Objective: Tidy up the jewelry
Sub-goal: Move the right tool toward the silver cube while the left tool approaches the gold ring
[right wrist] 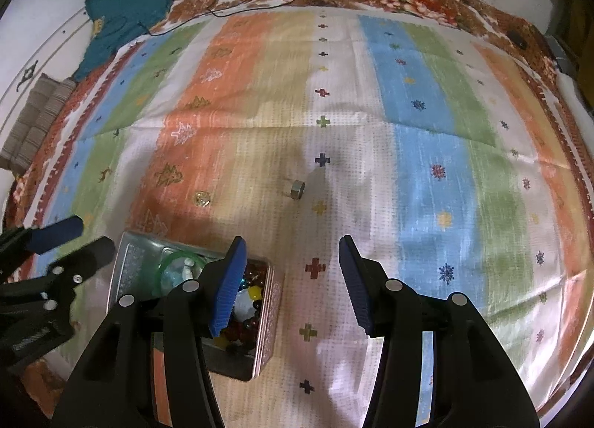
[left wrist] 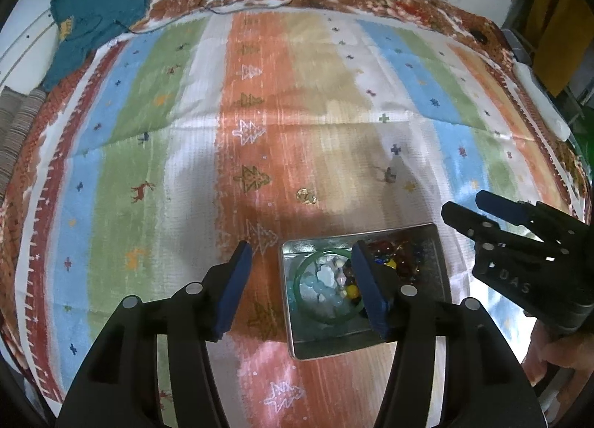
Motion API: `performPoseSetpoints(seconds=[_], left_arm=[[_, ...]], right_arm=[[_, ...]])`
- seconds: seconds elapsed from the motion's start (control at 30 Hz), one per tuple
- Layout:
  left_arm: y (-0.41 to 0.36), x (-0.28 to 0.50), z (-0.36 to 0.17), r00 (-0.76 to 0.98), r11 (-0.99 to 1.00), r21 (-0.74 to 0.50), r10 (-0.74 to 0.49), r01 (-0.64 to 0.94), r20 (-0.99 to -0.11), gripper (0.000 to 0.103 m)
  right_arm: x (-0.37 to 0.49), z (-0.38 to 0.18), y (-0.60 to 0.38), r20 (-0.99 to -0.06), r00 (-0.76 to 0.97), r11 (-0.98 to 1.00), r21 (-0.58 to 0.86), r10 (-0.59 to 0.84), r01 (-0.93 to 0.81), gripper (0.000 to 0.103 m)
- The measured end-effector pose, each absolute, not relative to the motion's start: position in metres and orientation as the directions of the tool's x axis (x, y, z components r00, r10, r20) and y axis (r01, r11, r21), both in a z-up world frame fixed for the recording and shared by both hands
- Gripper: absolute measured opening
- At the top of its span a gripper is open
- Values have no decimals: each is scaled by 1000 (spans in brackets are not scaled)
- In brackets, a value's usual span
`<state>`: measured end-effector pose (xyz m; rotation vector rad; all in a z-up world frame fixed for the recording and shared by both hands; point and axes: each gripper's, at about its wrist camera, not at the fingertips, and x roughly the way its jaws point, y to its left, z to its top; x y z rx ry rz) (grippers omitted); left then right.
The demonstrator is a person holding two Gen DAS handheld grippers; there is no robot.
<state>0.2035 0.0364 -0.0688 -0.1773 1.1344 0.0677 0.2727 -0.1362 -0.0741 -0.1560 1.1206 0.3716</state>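
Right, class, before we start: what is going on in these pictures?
A person holds a gripper in each hand over a striped cloth, sorting jewelry. A metal tin already holds a green bangle and mixed beads. Both the left gripper and right gripper are open and empty. A silver ring and a small gold piece lie loose on the cloth.

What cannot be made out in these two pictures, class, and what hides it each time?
- Left wrist view: the left gripper finger covers part of the beads in the metal tin.
- Right wrist view: the right gripper finger hides the tin's middle.
- Both views: the gold piece and silver ring are too small to identify.
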Motion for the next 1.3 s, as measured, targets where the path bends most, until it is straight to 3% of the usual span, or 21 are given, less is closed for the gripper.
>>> performPoseSetpoints(seconds=[1.3], left_arm=[[51, 276, -133, 283, 984, -140, -103, -115, -954, 56]], right_arm=[[344, -142, -106, -957, 258, 932, 30, 131, -361, 52]])
